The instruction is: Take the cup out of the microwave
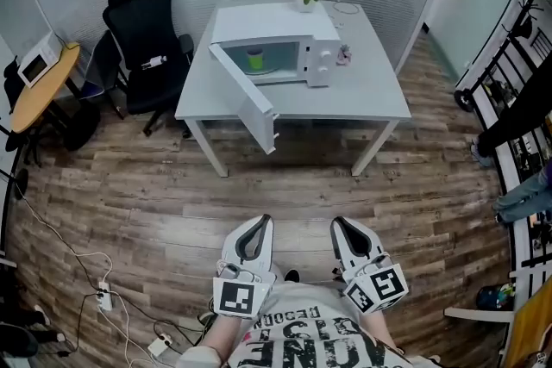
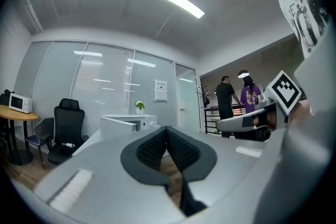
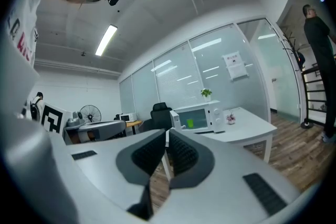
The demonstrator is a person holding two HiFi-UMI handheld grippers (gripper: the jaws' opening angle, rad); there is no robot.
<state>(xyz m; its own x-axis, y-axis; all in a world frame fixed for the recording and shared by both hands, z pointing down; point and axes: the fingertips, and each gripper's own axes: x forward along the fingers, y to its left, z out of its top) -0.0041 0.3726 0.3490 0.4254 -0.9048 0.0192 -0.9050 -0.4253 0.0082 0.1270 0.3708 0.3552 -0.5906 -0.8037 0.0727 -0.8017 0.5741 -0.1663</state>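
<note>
The cup [image 1: 254, 59] sits inside the open microwave [image 1: 323, 56] at upper centre. Your left gripper [image 1: 261, 222] and right gripper [image 1: 338, 224] hold their jaws together, empty.

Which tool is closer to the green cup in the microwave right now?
Left, slightly. The left tool sits almost straight back from the cup; the right tool is as far back but offset rightward. Both are far off.

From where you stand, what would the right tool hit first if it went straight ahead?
Nothing close by: the right tool, its tips shut, has only floor just ahead. Beyond that it would probably meet the open microwave door or the front edge of the white table. Depth is hard to judge.
</note>
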